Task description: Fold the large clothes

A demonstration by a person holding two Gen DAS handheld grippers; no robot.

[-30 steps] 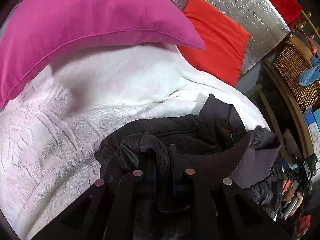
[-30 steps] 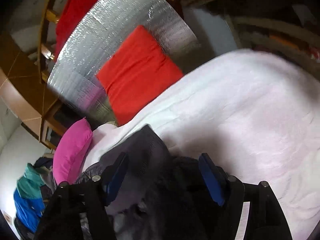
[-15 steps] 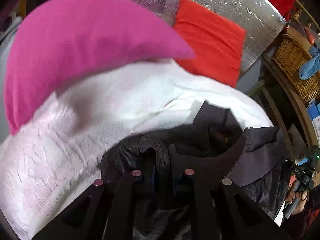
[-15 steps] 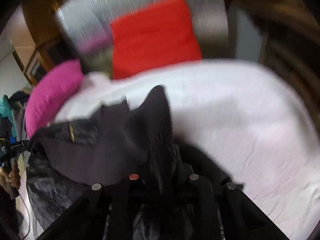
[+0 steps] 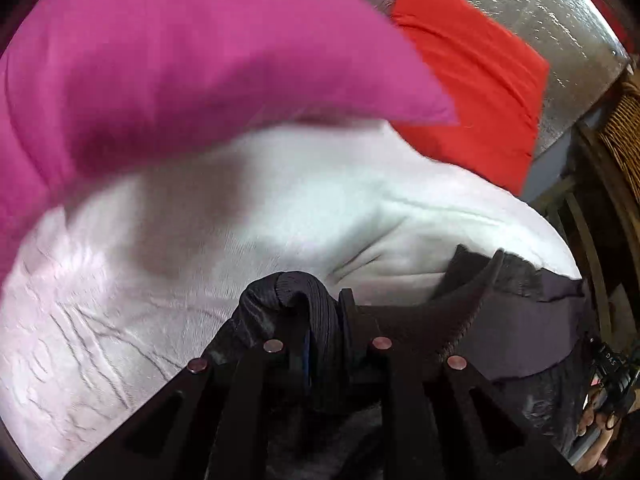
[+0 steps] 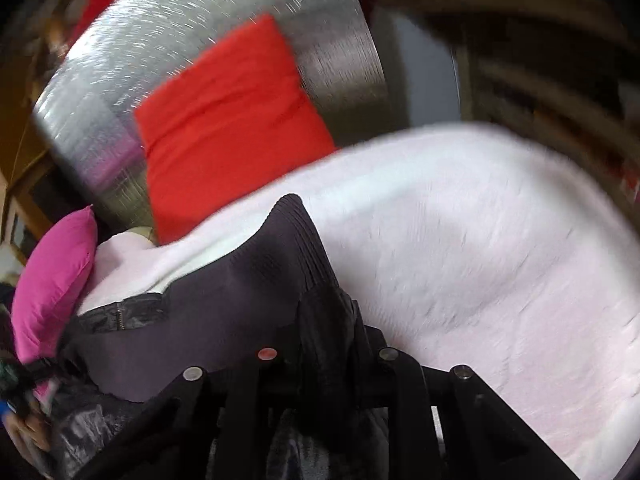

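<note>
A black jacket [image 5: 516, 320] with a ribbed hem hangs between my two grippers above a white bedspread [image 5: 280, 208]. My left gripper [image 5: 324, 320] is shut on a ribbed black edge of the jacket, which bunches over its fingers. My right gripper [image 6: 328, 320] is shut on another ribbed edge of the jacket [image 6: 256, 284], and the cloth stretches away to the left. The jacket's lower part is hidden below both grippers.
A pink pillow [image 5: 180, 68] lies close in front of the left gripper, and shows small in the right wrist view [image 6: 56, 276]. A red pillow [image 5: 476, 80] leans on a silver foil headboard [image 6: 208, 24]. Wicker furniture [image 5: 624, 128] stands right of the bed.
The right gripper has closed on the jacket's ribbed edge; it was open a second ago. Both grippers have lifted and pulled the jacket taut, moving toward the pillows.
</note>
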